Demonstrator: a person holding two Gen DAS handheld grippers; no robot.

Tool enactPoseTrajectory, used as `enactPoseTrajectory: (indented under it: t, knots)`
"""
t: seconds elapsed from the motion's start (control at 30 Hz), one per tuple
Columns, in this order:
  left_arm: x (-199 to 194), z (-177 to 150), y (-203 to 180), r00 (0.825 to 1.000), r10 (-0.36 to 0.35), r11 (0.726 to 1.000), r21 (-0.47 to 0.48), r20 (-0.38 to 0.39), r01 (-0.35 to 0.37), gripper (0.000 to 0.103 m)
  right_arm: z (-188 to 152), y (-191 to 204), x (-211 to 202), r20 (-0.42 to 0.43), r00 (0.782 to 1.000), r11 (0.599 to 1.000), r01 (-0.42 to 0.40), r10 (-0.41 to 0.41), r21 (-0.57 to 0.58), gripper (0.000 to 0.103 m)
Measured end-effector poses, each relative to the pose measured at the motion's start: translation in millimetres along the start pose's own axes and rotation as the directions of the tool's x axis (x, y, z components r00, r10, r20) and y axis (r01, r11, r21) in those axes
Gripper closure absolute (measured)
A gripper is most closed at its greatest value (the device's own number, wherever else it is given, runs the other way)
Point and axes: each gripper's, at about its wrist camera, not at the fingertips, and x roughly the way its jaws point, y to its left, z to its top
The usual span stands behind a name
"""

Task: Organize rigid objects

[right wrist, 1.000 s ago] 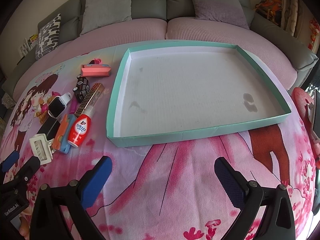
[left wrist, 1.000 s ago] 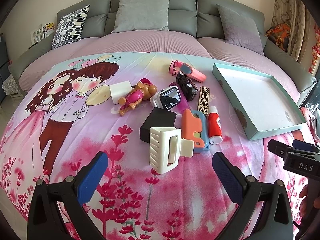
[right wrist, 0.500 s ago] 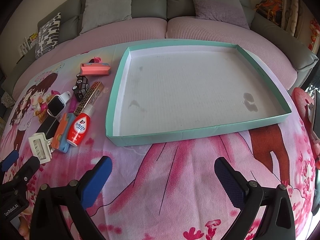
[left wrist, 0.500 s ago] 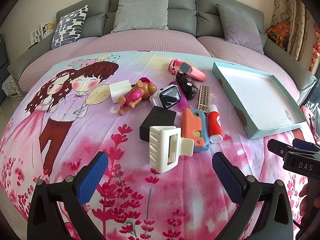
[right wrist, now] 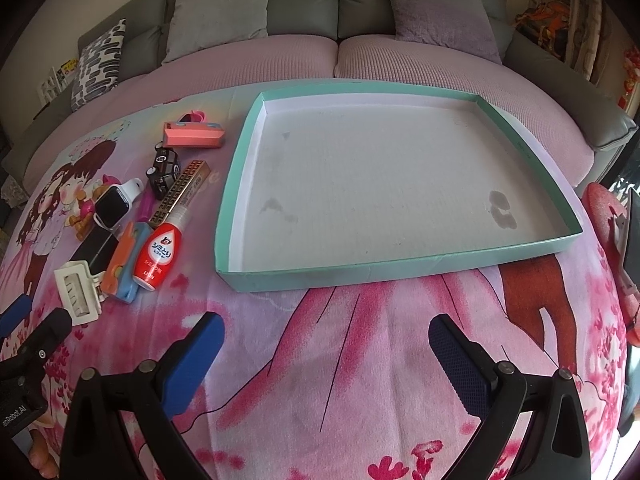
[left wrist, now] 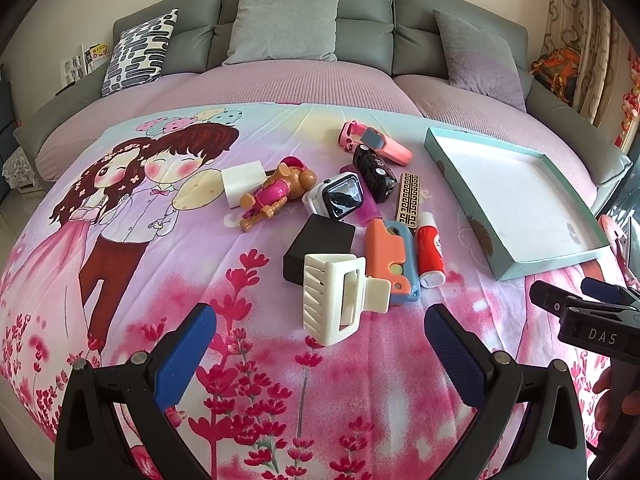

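Left gripper (left wrist: 320, 344): jaws spread wide, empty, above the printed bedspread (left wrist: 168, 264), just short of the cream hair claw clip (left wrist: 340, 296). Right gripper (right wrist: 326, 354): jaws likewise wide apart, empty, near the front wall of the teal tray (right wrist: 400, 268).

Tray: shallow, white floor with a few grey stains, nothing inside, on the right half of the bedspread.

Clutter: one loose cluster left of the tray.
- Claw clip: nearest the left gripper, touching the black box (left wrist: 320, 246) and the orange-and-blue toy (left wrist: 394, 260).
- Red bottle with white cap (left wrist: 430, 254): flat, just beside the orange-and-blue toy, on the tray side.
- Patterned gold-and-black bar (left wrist: 409, 199): just beyond the bottle.
- White smartwatch (left wrist: 340, 200): centre of cluster, beside the black toy car (left wrist: 374, 168).
- Pink device (left wrist: 376, 144): farthest back.
- Pink-and-brown bear figure (left wrist: 276, 194): lying down, left of the watch, against the white block (left wrist: 243, 180).

Background: grey sofa back with cushions (left wrist: 284, 26).
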Motion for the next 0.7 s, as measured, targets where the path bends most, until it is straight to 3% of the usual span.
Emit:
enactPoseTrajectory:
  t: [0.13,0.27,0.43,0.7]
  knots:
    - [-5,3,7,1.000,0.008,1.000,-0.006,0.024,-0.008,0.000,5,8,-15,0.087,0.996,1.000,-0.006,0.008,-0.029,0.000]
    - [-7,7,18,0.999,0.026,1.000,-0.012,0.029,-0.026,0.000,10,23,-26,0.146,0.983,0.993,-0.112,0.116,-0.034,0.000]
    - [-4,7,30,0.999,0.030,0.999,-0.034,0.010,-0.030,0.000,12,53,-27,0.151,0.971,0.981,-0.178,0.188,-0.076,0.000]
    - [22,5,18,0.998,0.057,0.998,0.038,-0.029,-0.056,0.000,16,75,-21,0.105,0.979,0.981,-0.162,0.173,-0.106,0.000]
